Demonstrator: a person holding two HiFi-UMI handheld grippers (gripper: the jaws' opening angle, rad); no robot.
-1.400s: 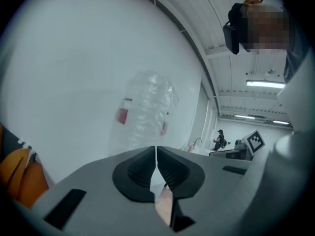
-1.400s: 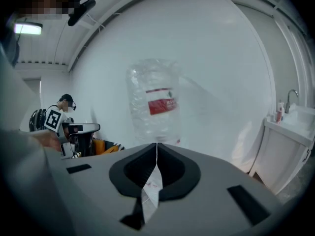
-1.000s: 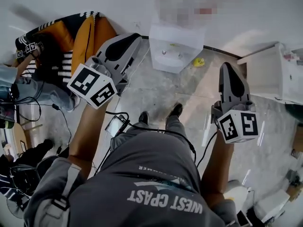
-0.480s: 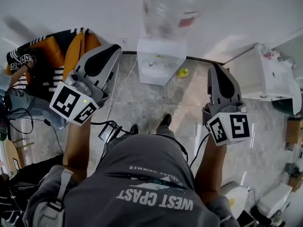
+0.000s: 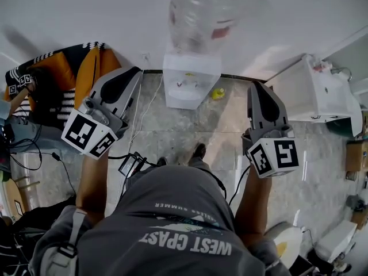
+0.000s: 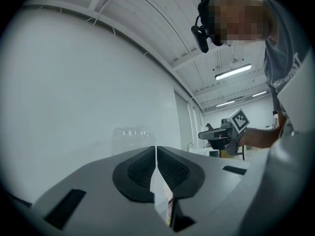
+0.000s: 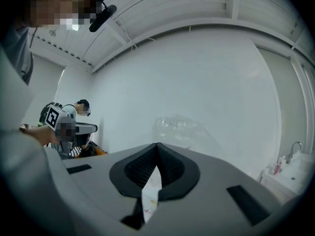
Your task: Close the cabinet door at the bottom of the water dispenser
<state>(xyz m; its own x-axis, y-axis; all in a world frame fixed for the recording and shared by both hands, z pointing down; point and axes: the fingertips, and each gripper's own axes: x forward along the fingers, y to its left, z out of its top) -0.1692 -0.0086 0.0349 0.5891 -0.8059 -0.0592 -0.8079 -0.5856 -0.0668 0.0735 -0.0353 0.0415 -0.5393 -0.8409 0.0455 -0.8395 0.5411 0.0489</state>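
The dispenser stands against the white wall, its clear bottle upside down on top. The person faces it, shoes on the marble floor a little back from its base. From this steep angle I see only its top and the upper front with the taps; the door at the bottom is out of sight, so I cannot tell how it stands.

The left gripper is held up to the left of the dispenser, pointing level toward the wall. Its jaws are pressed together with nothing between them, and its own view looks over the closed pads at the bottle.

The right gripper is held up to the right of the dispenser and points the same way. Its jaws also meet, empty, and the bottle shows beyond them.

Neither gripper touches the dispenser.

A small yellow thing lies on the floor just right of the dispenser's base. Further right stands a white sink unit; left of the dispenser lies an orange and black striped cover.
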